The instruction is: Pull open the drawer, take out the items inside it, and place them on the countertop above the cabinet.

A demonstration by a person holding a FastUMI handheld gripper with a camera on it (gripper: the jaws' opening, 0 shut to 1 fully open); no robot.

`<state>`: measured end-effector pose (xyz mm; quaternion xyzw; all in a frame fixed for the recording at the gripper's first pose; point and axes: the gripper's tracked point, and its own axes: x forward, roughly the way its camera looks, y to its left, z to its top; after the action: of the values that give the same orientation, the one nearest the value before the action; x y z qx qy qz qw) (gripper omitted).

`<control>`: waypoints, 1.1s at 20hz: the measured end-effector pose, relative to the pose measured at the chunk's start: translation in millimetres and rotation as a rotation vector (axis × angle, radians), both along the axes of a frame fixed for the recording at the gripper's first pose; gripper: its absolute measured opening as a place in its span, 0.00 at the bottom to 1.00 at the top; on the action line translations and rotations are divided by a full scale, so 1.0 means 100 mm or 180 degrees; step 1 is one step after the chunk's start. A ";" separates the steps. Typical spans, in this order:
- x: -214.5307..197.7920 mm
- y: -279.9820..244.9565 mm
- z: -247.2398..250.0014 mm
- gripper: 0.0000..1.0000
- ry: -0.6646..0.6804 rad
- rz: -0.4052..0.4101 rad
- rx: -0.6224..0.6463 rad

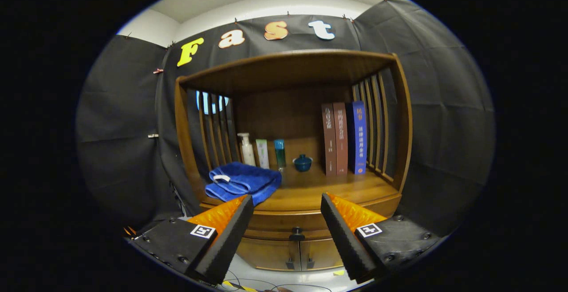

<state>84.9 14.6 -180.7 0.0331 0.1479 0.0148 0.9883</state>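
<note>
A wooden cabinet stands ahead with a countertop (337, 190) under a shelf roof. Below the countertop runs a closed drawer (284, 223) with a small dark knob (296, 233) at its middle. My gripper (287, 207) is open, its fingers spread wide, and the knob sits between them, a little way beyond the tips. Nothing is held. The inside of the drawer is hidden.
On the countertop lie a folded blue towel (244, 180) at the left, three bottles (262, 152) and a small blue lidded pot (302, 162) at the back, and three upright books (344, 137) at the right. Slatted sides flank the countertop. Two lower doors (293, 253) sit under the drawer.
</note>
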 end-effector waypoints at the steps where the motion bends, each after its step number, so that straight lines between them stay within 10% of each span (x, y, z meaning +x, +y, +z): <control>1: 0.07 0.01 -0.18 1.00 0.0079 -0.0017 -0.0030; 16: 0.51 -0.09 -1.95 0.96 0.0961 -0.0212 -0.0008; 22: 0.53 -0.09 -2.03 0.45 0.1017 -0.0215 -0.0131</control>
<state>138.2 6.1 -383.8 0.0197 0.3023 -0.0269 0.9526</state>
